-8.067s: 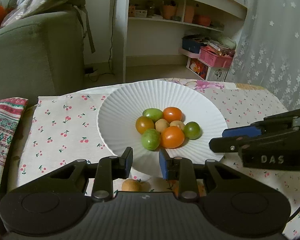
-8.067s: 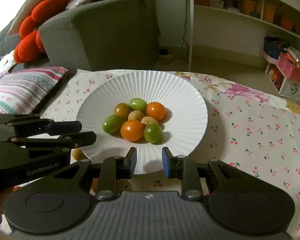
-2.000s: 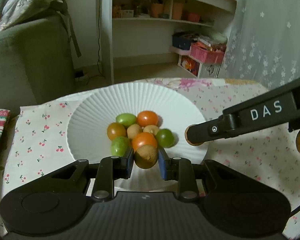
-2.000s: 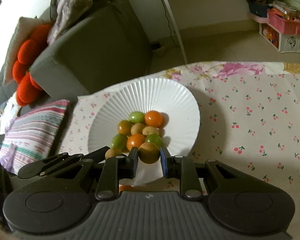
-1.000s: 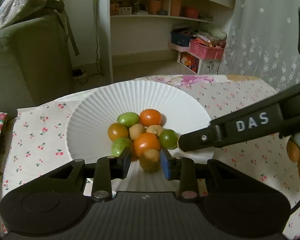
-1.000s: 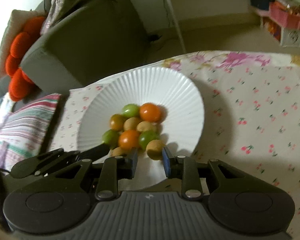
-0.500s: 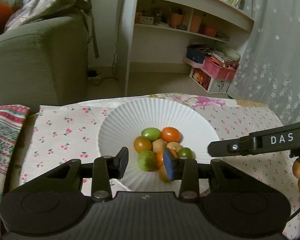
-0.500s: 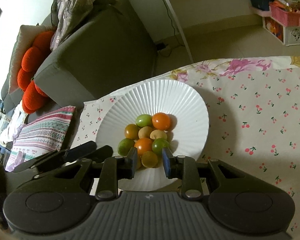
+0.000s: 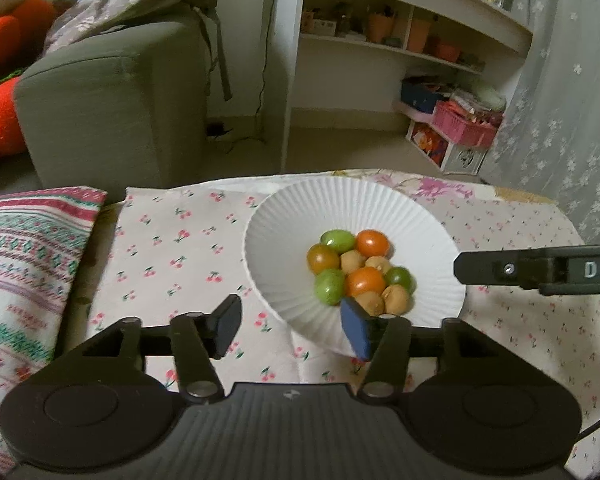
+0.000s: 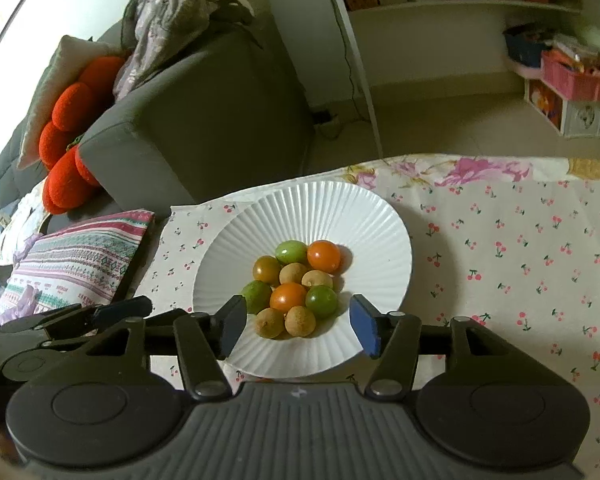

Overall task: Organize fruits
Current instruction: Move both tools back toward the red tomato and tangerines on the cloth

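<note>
A white ribbed plate (image 10: pixel 320 200) holds a heap of small fruits: orange tomatoes (image 10: pixel 324 256), green ones (image 10: pixel 291 252) and tan longans (image 10: pixel 300 320). My right gripper (image 10: pixel 298 330) hovers over the plate's near rim. Its jaws are opening, and its pads are clear of the two front longans lying below them. In the left wrist view the same plate (image 9: pixel 352 208) and fruit heap (image 9: pixel 360 270) lie ahead to the right. My left gripper (image 9: pixel 292 326) hangs over the plate's near left edge, jaws opening, nothing between the pads. Each gripper shows in the other's view, the right gripper (image 9: pixel 464 270) and the left gripper (image 10: pixel 140 308).
A cherry-print tablecloth (image 10: pixel 520 264) covers the table. A striped cushion (image 9: pixel 24 264) lies at the left edge. Behind stand a grey sofa (image 9: pixel 112 100) with red cushions and a white shelf unit (image 9: pixel 380 40). A pink basket (image 9: pixel 468 128) sits on the floor.
Both grippers let go of a tan longan onto the near side of the heap, spread their jaws wider and drew back and up from the plate.
</note>
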Available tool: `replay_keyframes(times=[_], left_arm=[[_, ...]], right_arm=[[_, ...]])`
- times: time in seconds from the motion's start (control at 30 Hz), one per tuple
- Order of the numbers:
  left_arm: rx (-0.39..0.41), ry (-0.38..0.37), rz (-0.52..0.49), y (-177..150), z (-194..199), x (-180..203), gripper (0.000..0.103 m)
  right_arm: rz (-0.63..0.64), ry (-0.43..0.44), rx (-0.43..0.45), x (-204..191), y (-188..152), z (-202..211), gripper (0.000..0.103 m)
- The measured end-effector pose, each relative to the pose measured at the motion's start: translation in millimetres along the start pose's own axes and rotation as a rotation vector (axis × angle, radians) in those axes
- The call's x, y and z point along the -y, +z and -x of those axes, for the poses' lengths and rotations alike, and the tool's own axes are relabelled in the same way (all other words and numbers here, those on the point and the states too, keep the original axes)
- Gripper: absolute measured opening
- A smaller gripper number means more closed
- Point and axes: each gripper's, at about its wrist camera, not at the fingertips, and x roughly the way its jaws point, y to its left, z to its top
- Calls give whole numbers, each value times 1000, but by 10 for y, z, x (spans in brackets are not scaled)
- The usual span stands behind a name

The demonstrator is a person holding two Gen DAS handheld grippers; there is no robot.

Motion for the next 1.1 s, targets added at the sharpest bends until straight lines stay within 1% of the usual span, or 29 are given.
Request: replay_keyframes(times=[0.07, 0.13, 0.17, 0.2, 0.23, 0.27, 0.3, 0.4, 0.5, 0.77, 0.9, 1.0, 1.1], left_arm=[[-9, 1, -1, -17, 37, -17, 56], [-21, 6, -4, -50, 73, -33, 68], [-28, 8, -3, -66, 83, -45, 71], [-33, 7, -2, -79, 97, -58, 73], [-36, 8, 2, -87, 111, -70, 74], [-38, 9, 5, -96, 128, -85, 75], [-39, 12, 7, -100, 141, -104, 76], [-37, 26, 19, -105, 175, -157, 79], [-49, 32, 26, -125, 195, -207, 79], [-64, 66, 31, -263, 287, -332, 79], [-96, 105, 44, -431, 314, -408, 79], [-110, 89, 62, -561, 376, -434, 79], [-111, 99, 67, -703, 467, -431, 79]], right_arm=[[9, 11, 2, -32, -13, 34, 57], [31, 8, 8, -81, -27, 67, 59], [49, -1, 12, -120, -36, 87, 62], [71, -13, 17, -158, -44, 104, 68], [93, -24, 24, -198, -49, 121, 71], [112, -28, 29, -230, -58, 136, 78], [124, -28, 32, -255, -66, 148, 82], [144, -15, 29, -305, -95, 178, 89], [164, -5, 24, -348, -125, 199, 92], [218, 33, -7, -494, -201, 182, 94], [256, 38, -48, -598, -299, 92, 94], [299, 48, -70, -704, -374, 49, 94], [335, 61, -84, -776, -446, 27, 94]])
